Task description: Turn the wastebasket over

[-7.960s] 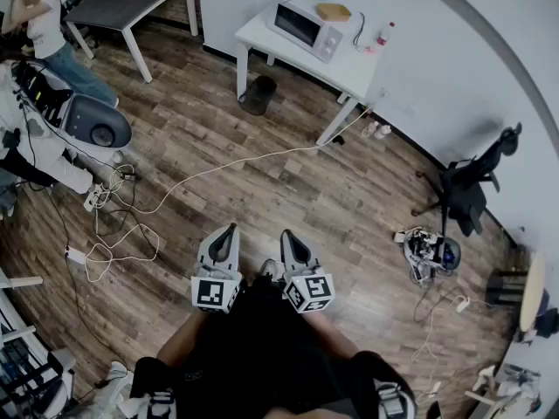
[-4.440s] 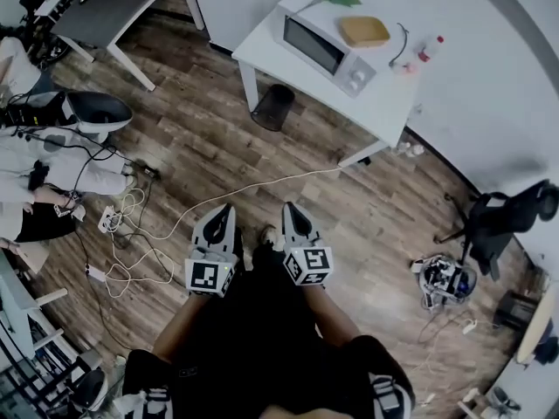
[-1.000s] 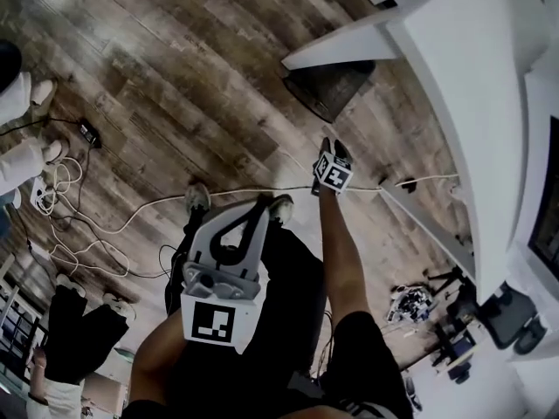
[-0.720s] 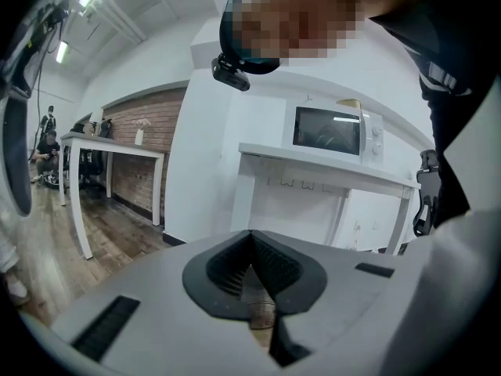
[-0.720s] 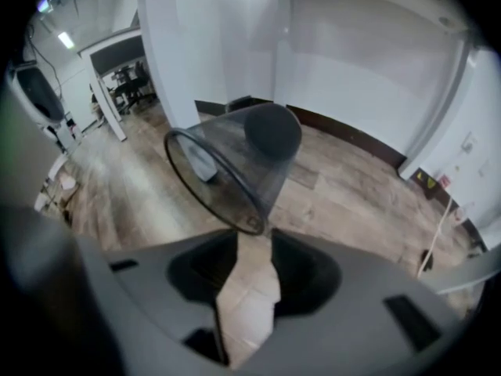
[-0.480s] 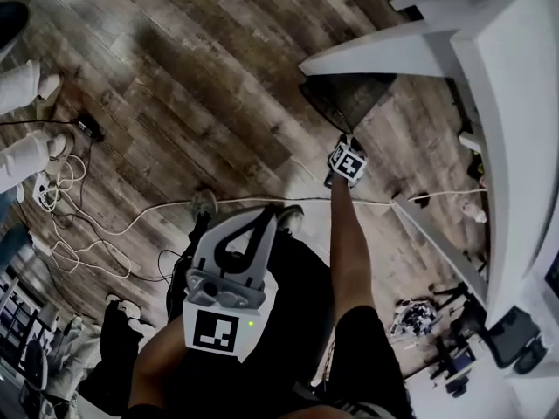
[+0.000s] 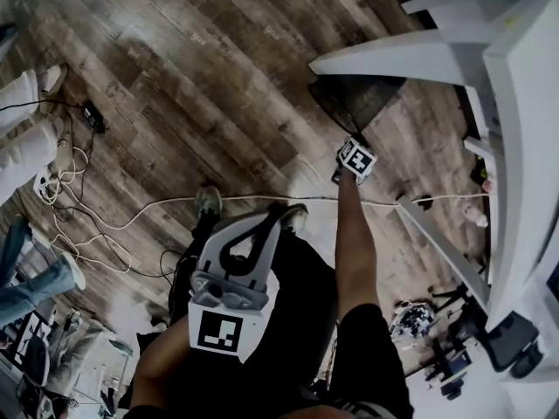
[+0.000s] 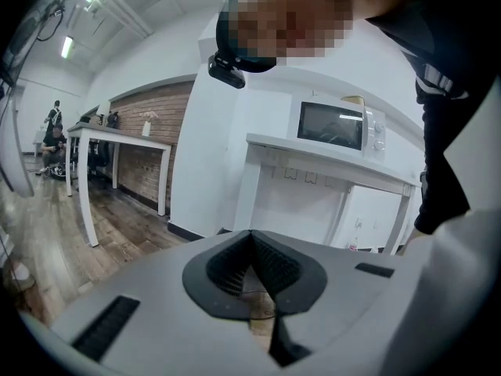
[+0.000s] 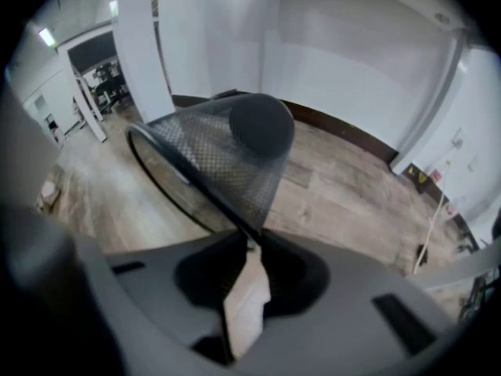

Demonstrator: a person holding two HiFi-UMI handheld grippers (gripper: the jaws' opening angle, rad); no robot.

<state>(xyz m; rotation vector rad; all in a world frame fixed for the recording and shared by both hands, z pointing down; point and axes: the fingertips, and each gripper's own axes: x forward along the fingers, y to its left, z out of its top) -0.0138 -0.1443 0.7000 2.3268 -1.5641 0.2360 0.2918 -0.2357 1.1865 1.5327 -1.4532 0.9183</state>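
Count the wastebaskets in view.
1: the black mesh wastebasket, under the white table, its rim between the right gripper's jaws, which have just been closing. Others may be hidden.

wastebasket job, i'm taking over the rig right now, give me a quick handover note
Left gripper: shut, empty, held close to the body.
Right gripper: jaws have just been closing and pinch the wastebasket by its rim.
Wastebasket: on the floor under the edge of the white table. It looks tipped, with its mouth to the left in the right gripper view.
Done: reach and grip on the rim.
Left: turn it right over, mouth down, then let go.
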